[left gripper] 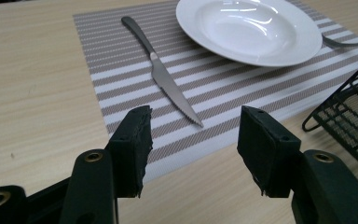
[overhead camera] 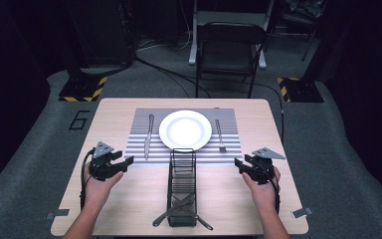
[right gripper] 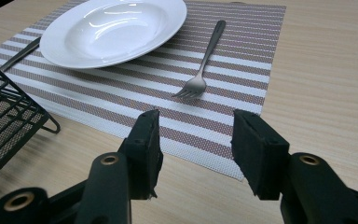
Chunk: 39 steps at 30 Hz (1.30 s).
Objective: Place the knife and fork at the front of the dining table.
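Note:
A white plate point(overhead camera: 185, 129) sits in the middle of a striped placemat point(overhead camera: 231, 149). A knife point(overhead camera: 148, 135) lies on the mat to the plate's left and a fork point(overhead camera: 220, 135) to its right. My left gripper point(overhead camera: 128, 162) hovers near the mat's near-left corner. In the left gripper view the left gripper point(left gripper: 196, 114) stands open and empty, with the knife point(left gripper: 165, 79) just beyond it. My right gripper point(overhead camera: 239, 164) is off the mat's near-right corner. The right gripper point(right gripper: 196, 116) is open with nothing between the pads, and the fork point(right gripper: 205, 56) lies ahead.
A black wire basket point(overhead camera: 182, 186) stands lengthwise at the table's near middle, between my hands, with dark utensils crossed at its near end. Its edge shows in the left gripper view point(left gripper: 349, 112) and the right gripper view point(right gripper: 4, 126). A folding chair point(overhead camera: 229, 50) stands beyond the table.

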{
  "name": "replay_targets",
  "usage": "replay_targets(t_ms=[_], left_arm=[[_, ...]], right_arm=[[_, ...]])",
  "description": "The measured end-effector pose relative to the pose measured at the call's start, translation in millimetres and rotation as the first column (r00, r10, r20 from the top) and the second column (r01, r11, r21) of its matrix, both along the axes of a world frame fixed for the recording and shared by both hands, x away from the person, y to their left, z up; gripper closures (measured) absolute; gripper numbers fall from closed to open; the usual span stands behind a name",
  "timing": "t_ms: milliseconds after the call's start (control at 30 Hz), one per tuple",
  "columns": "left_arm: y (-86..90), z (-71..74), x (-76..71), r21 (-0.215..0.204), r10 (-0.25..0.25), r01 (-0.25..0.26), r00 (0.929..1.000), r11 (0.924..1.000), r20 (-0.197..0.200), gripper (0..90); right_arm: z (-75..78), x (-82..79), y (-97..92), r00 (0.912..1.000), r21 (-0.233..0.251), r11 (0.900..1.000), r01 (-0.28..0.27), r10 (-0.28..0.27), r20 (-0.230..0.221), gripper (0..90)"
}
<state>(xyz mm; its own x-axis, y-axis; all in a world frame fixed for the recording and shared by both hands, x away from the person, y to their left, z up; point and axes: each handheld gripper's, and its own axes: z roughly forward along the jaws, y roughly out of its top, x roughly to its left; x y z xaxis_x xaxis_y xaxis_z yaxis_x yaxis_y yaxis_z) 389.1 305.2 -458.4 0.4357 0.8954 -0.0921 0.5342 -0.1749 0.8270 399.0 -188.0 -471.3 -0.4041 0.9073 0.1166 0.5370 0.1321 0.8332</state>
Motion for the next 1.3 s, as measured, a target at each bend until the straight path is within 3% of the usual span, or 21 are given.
replay_targets(t_ms=[667, 833, 1033, 1300], left_arm=[[27.3, -48.1, -5.7, 0.016, 0.054, -0.053, 0.9979, 0.9985, -0.037, 42.7], [28.4, -51.2, -6.3, 0.013, 0.052, -0.052, 0.9978, 0.9986, -0.041, 42.5], [30.0, -53.1, -7.7, 0.033, 0.027, -0.026, 0.9990, 0.9991, -0.034, 41.6], [28.6, -56.2, -4.5, 0.052, 0.014, -0.012, 0.9993, 0.9986, -0.034, 39.5]], right_arm=[[-20.8, 6.1, 5.2, 0.9993, -0.051, 0.9987, -0.010, 0.008, -0.037, 46.9], [-28.3, 8.1, 7.2, 0.9982, -0.051, 0.9984, -0.023, 0.020, -0.057, 45.9], [-31.7, 7.5, 12.2, 0.9969, -0.100, 0.9919, -0.078, 0.077, -0.017, 43.8], [-39.9, 8.1, 17.7, 0.9928, -0.119, 0.9862, -0.116, 0.111, -0.045, 42.6]])
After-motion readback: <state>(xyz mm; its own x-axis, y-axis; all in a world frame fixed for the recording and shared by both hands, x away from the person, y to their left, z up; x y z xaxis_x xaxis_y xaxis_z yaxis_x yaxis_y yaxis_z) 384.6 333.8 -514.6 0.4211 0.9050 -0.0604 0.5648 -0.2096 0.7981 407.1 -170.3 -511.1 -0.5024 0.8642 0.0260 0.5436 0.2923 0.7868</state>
